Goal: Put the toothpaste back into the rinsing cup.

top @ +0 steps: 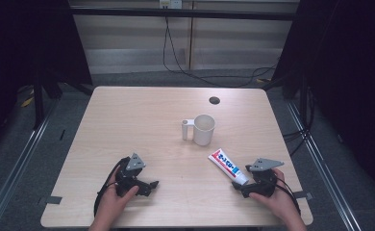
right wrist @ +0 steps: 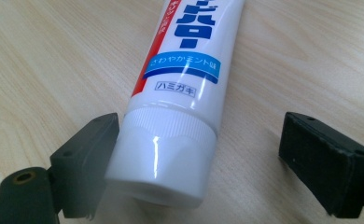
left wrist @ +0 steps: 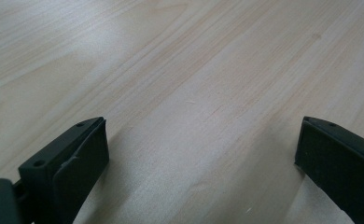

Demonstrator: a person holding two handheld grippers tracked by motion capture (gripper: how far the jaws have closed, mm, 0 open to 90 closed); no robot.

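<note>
A white toothpaste tube with blue and red print lies flat on the wooden table, front right, its cap toward the person. My right gripper is open at that cap end. In the right gripper view the tube runs away from me and its white cap sits between the jaws, close against the left one, with a wide gap to the right one. A white mug stands upright mid-table, handle to the left. My left gripper rests front left, open over bare wood.
A dark round cable hole sits in the tabletop near the far edge. Cables hang behind the table and trail along the floor at the right. Bare wood stretches between the two grippers and around the mug.
</note>
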